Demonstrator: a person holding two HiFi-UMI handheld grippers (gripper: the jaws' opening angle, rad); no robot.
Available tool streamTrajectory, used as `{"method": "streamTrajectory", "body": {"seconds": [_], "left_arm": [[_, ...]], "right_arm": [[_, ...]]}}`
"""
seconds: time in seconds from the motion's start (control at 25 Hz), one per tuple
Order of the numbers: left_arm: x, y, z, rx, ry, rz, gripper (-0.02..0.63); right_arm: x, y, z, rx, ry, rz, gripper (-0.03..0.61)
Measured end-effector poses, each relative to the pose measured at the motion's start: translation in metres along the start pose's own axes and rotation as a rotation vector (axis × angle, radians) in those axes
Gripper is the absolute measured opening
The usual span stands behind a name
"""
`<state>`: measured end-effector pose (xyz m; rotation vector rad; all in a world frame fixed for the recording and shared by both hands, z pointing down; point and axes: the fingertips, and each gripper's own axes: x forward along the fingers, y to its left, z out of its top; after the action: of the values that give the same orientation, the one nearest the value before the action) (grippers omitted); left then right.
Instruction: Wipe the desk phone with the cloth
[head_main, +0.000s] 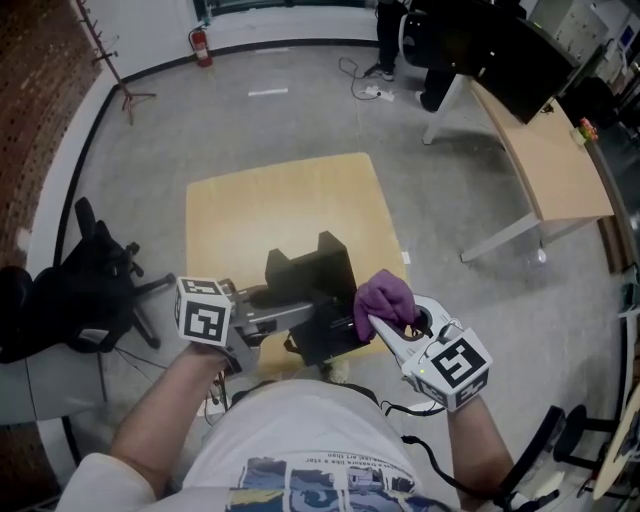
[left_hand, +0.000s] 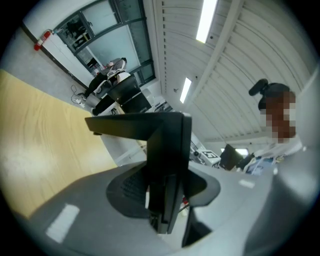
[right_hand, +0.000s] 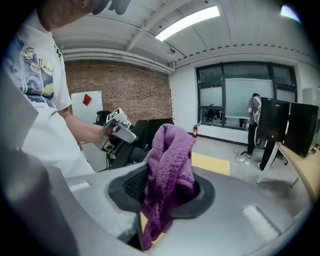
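A black desk phone (head_main: 318, 280) is lifted just over the near edge of a small wooden table (head_main: 270, 205). My left gripper (head_main: 296, 318) is shut on the phone's edge from the left; in the left gripper view the phone (left_hand: 162, 150) stands upright between the jaws of the left gripper (left_hand: 163, 196). My right gripper (head_main: 386, 324) is shut on a bunched purple cloth (head_main: 385, 297), held right beside the phone's right side. In the right gripper view the cloth (right_hand: 170, 165) rises out of the right gripper (right_hand: 167, 196), with the phone (right_hand: 150, 131) behind it.
A black office chair (head_main: 95, 290) stands left of the table. A long desk (head_main: 545, 160) with a dark monitor is at the back right. A fire extinguisher (head_main: 200, 45) and a coat stand (head_main: 115, 60) are by the far wall. A person (right_hand: 255, 120) stands far off.
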<state>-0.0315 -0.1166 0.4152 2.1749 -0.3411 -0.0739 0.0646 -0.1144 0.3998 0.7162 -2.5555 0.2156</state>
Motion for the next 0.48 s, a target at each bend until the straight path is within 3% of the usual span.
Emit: {"method": "streamTrajectory", "body": {"seconds": [0.24, 0.48], "left_arm": [[-0.004, 0.003, 0.004, 0.008, -0.018, -0.006, 0.181], [0.013, -0.006, 0.003, 0.014, 0.007, -0.014, 0.181]], "right_arm": [[-0.007, 0.011, -0.050, 0.087, 0.058, -0.003, 0.106], [-0.026, 0.005, -0.065, 0.074, 0.102, 0.010, 0.106]]}}
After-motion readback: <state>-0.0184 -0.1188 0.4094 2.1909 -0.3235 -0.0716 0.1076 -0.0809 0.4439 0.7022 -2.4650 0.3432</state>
